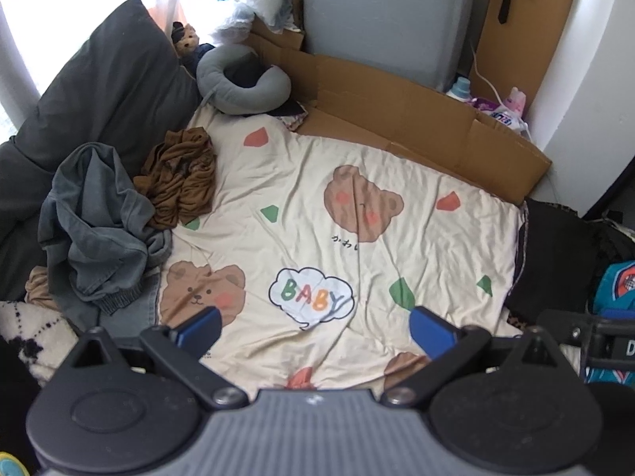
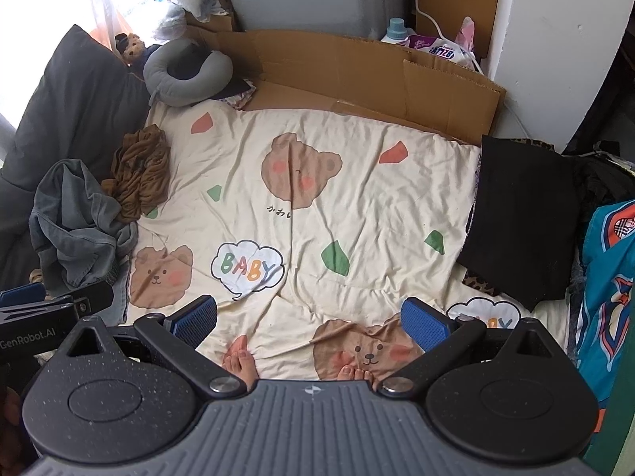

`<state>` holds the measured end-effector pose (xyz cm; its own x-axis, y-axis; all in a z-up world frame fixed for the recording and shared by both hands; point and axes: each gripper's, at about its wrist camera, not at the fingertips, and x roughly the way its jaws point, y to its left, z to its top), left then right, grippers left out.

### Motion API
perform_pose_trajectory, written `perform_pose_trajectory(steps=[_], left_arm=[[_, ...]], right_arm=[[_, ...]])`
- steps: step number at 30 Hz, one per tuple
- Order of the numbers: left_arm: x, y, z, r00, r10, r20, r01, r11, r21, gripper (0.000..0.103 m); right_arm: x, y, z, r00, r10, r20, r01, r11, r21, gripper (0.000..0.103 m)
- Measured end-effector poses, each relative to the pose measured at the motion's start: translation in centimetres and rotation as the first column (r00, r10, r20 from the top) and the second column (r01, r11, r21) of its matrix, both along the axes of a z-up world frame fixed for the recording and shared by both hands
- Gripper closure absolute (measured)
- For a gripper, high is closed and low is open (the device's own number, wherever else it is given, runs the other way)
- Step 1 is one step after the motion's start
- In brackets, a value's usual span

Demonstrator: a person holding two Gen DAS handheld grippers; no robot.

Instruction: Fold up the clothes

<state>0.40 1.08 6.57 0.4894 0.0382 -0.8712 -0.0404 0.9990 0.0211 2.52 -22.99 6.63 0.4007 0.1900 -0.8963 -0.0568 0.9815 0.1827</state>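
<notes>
We held both grippers over the bear blanket (image 1: 317, 198), the left gripper (image 1: 313, 327) and right gripper (image 2: 309, 317) each with jaws spread and pinching nothing. Left of that blanket lay two crumpled garments, touching: one grey top (image 1: 99, 230) and one brown top (image 1: 180, 182). At its right edge sat one black piece (image 2: 520, 218). We judged the risk was snagging the blanket along with a garment, or dragging both tangled tops together. Two bare feet (image 2: 238, 359) rested on the blanket's near edge
</notes>
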Motion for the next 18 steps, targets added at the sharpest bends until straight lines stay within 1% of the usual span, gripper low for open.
perform_pose_trajectory(steps=[2, 5, 8, 16, 18], left_arm=[[-0.01, -0.02, 0.00, 1.000, -0.006, 0.000, 0.006, 1.000, -0.002, 0.002], [0.15, 0.07, -0.14, 1.000, -0.010, -0.013, 0.010, 1.000, -0.008, 0.006], [0.21, 0.18, -0.19, 1.000, -0.016, -0.021, 0.016, 1.000, -0.019, 0.006], [-0.06, -0.18, -0.12, 1.000, -0.029, -0.009, 0.029, 1.000, -0.003, 0.007], [0.02, 0.00, -0.16, 1.000, -0.024, -0.010, 0.024, 1.000, -0.012, 0.010]], right_arm=[[-0.01, 0.11, 0.02, 1.000, 0.003, 0.004, -0.003, 1.000, -0.012, 0.001], [-0.04, 0.21, 0.04, 1.000, 0.005, 0.007, -0.005, 1.000, -0.020, 0.001], [0.01, 0.25, 0.00, 1.000, 0.006, 0.005, -0.006, 1.000, -0.021, 0.001], [0.00, 0.28, -0.04, 1.000, 0.008, 0.004, -0.008, 1.000, -0.021, 0.001], [0.02, 0.33, -0.07, 1.000, 0.010, 0.005, -0.010, 1.000, -0.021, 0.001]])
